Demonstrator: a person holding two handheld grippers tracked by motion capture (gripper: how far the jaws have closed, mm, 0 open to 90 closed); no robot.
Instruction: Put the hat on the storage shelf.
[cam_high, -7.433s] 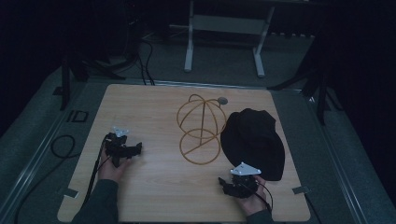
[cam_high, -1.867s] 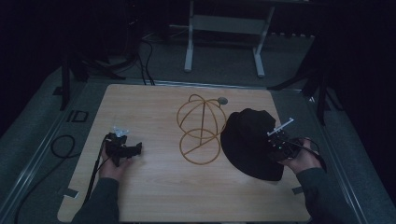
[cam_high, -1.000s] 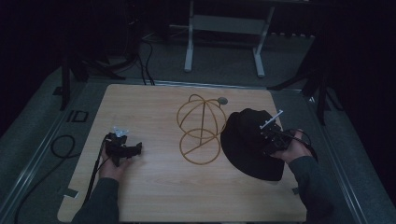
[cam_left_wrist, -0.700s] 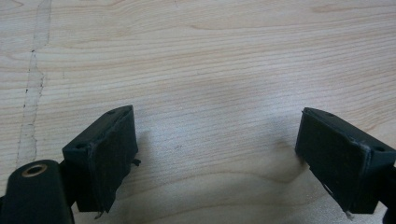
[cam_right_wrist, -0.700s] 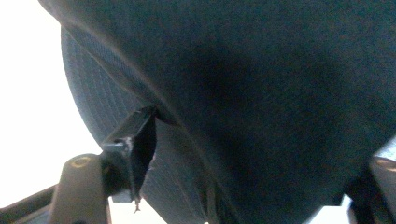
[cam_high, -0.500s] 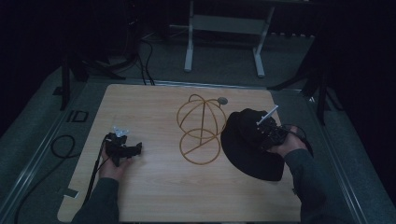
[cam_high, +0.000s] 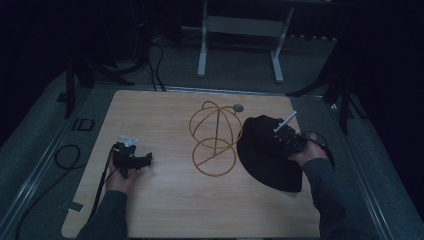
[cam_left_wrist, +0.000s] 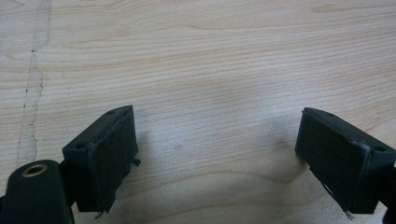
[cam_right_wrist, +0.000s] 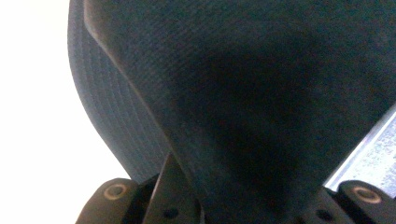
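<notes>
At centre right of the high view, the right gripper (cam_high: 280, 139) is pinching the black hat (cam_high: 267, 160), jaws just closed on a fold; a shallow bite risks slipping. The left gripper (cam_high: 131, 159) is gaping, empty.

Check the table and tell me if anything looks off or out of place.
Nothing stands out. The black hat lies on the wooden table beside the empty wire hat stand. It is bunched where the right gripper has just closed on its fabric. The left gripper rests open on bare wood.
</notes>
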